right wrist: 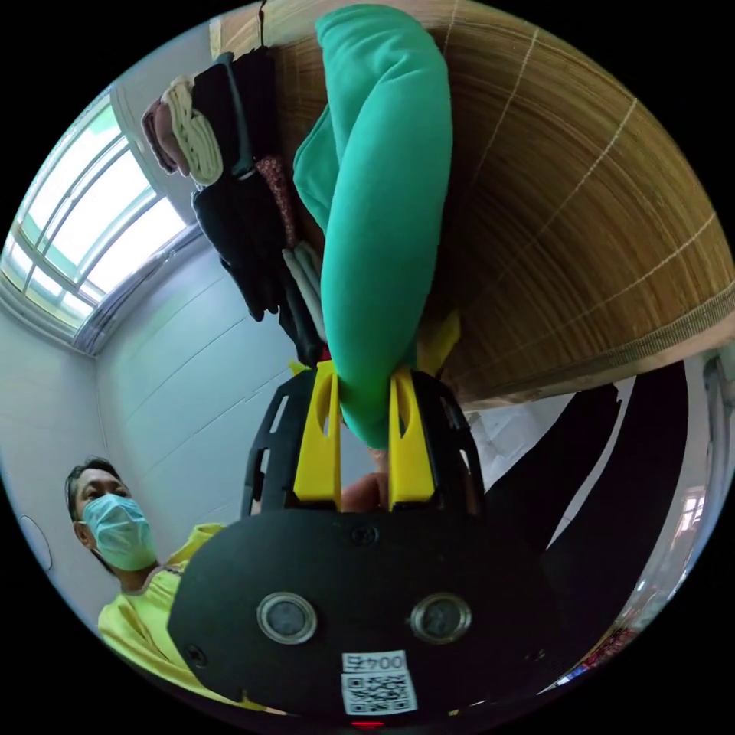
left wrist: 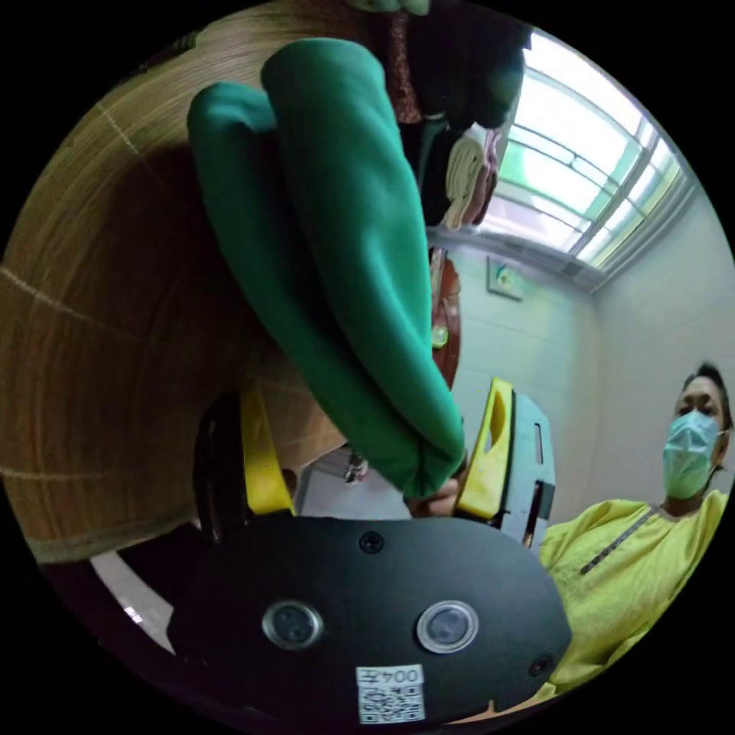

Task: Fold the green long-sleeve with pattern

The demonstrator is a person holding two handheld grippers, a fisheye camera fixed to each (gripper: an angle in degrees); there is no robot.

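The green long-sleeve [left wrist: 344, 230] shows as a thick rolled sleeve running across the left gripper view, its end resting by one yellow jaw. My left gripper [left wrist: 375, 398] stands open, jaws wide apart, with the sleeve passing loosely between them. In the right gripper view another green sleeve [right wrist: 383, 191] stretches away from the camera. My right gripper [right wrist: 362, 379] is shut on the end of this sleeve, both yellow jaws pressing the cloth. No pattern shows on the visible parts.
A woven bamboo mat [left wrist: 99, 306] [right wrist: 574, 230] lies under the garment. A pile of dark and pale clothes [left wrist: 459, 176] [right wrist: 230, 191] sits beside it. A person in a yellow top [left wrist: 628, 551] [right wrist: 130, 597] is close by. A bright window [left wrist: 582, 168] [right wrist: 84, 207] is behind.
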